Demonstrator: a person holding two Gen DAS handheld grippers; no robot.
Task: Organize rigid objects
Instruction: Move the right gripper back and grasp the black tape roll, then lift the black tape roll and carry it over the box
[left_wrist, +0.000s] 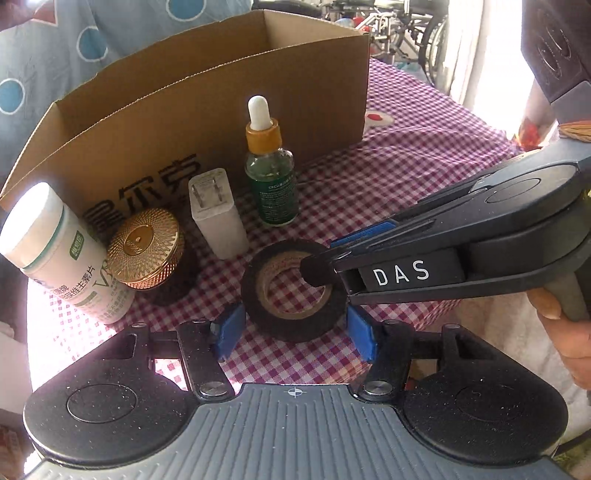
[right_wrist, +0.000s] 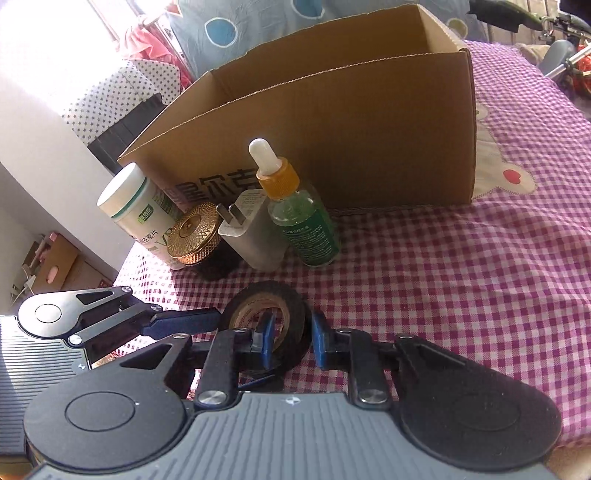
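Observation:
A black tape roll (left_wrist: 293, 290) lies flat on the checked cloth (left_wrist: 406, 166). My left gripper (left_wrist: 295, 328) is open, its blue pads on either side of the roll's near edge. My right gripper (right_wrist: 291, 338) comes in from the right in the left wrist view (left_wrist: 325, 266) and has one finger inside the roll's hole and one outside, closed on the roll's wall (right_wrist: 295, 317). Behind stand a green dropper bottle (left_wrist: 271, 177), a white charger plug (left_wrist: 218, 212), a gold-lidded jar (left_wrist: 146, 249) and a white vitamin bottle (left_wrist: 61, 251).
An open cardboard box (left_wrist: 207, 92) stands behind the row of objects, also in the right wrist view (right_wrist: 332, 122). The checked cloth stretches to the right (right_wrist: 461, 277). The table edge lies at the left (right_wrist: 122, 273). Bicycles stand in the background.

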